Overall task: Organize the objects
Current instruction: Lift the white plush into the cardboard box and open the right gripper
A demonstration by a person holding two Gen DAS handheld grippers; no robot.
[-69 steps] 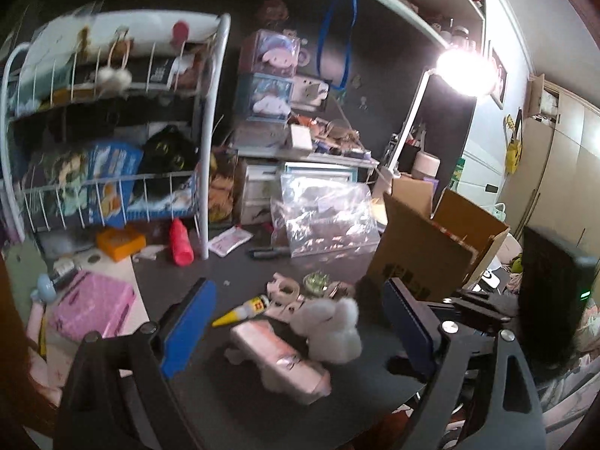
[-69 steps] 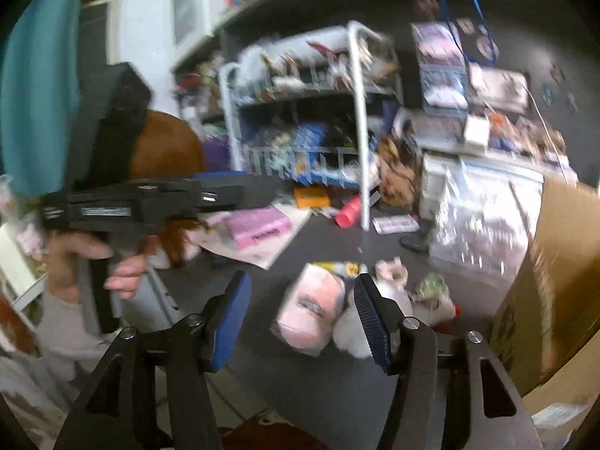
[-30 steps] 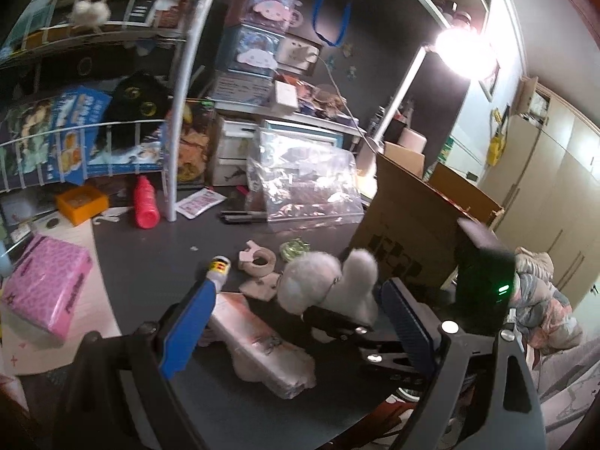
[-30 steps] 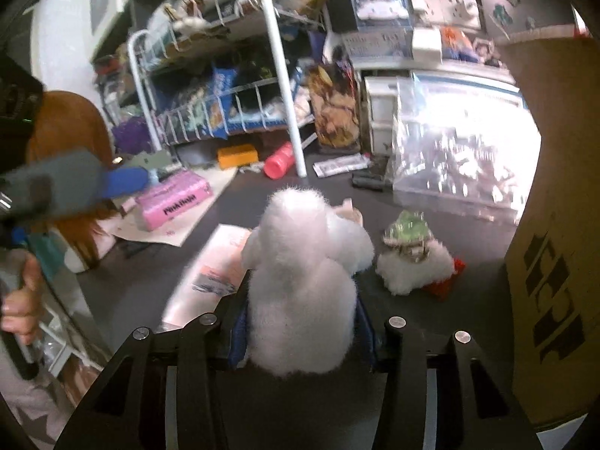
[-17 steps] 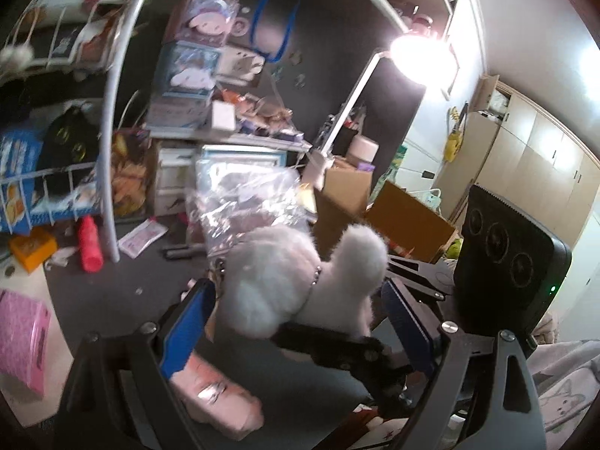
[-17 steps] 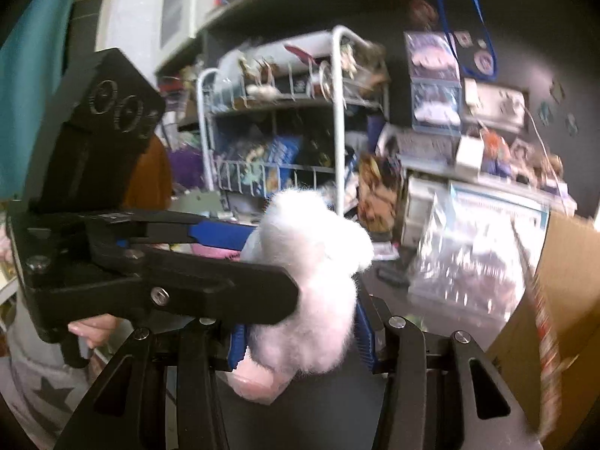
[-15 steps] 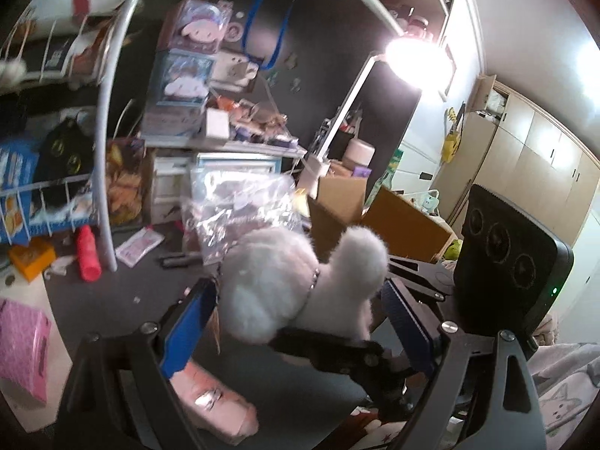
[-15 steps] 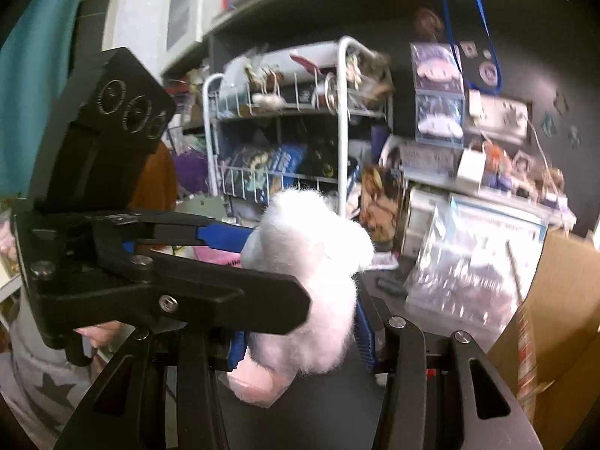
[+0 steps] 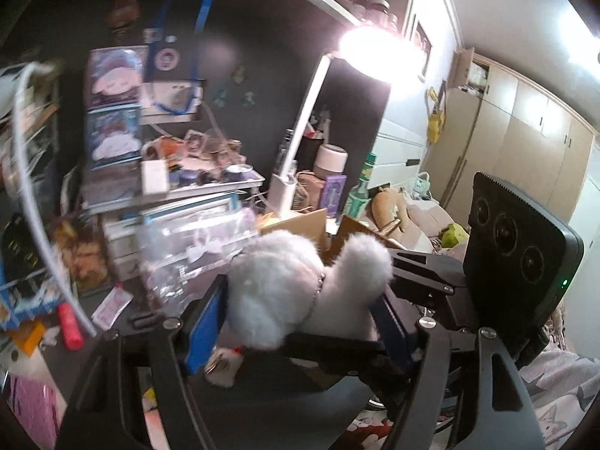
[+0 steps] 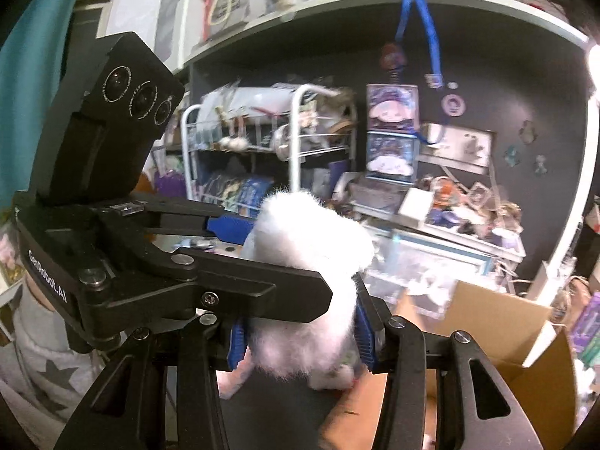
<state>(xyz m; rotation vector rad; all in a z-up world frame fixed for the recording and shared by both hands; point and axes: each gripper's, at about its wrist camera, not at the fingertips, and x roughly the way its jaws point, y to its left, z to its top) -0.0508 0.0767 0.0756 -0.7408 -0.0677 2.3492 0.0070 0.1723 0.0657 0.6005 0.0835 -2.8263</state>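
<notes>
A: Where is the fluffy white plush toy (image 10: 300,262)?

B: Up in the air above the dark tabletop (image 9: 112,322), caught between both tools. The right claw (image 10: 300,337) has its blue pads pressed into the lower part of the fur from both sides, so it is clamped on the toy.

A: And the left claw (image 9: 300,318)?

B: Its jaws are closing, with the toy between them. In the left wrist view the blue pad on the picture's left sits against the fur, and the fur bulges over it. The other pad is partly hidden behind the black arm of the right tool, so I read it as a grip on the toy.

A: How do the two tools sit against each other?

B: Crossed. In the right wrist view the left tool comes in from the picture's left, its black finger lying across the front of the toy just above the right claw's pads.

A: What lies nearby?

B: An open brown cardboard box (image 10: 498,322) sits just beyond and below the toy, on the right of the right wrist view. Behind it stand clear plastic bags (image 9: 195,247), a white wire rack (image 10: 300,142) full of small things, and a lit white desk lamp (image 9: 371,52).

A: Anything under the toy?

B: A pink packet on the tabletop, mostly hidden by the claws.
</notes>
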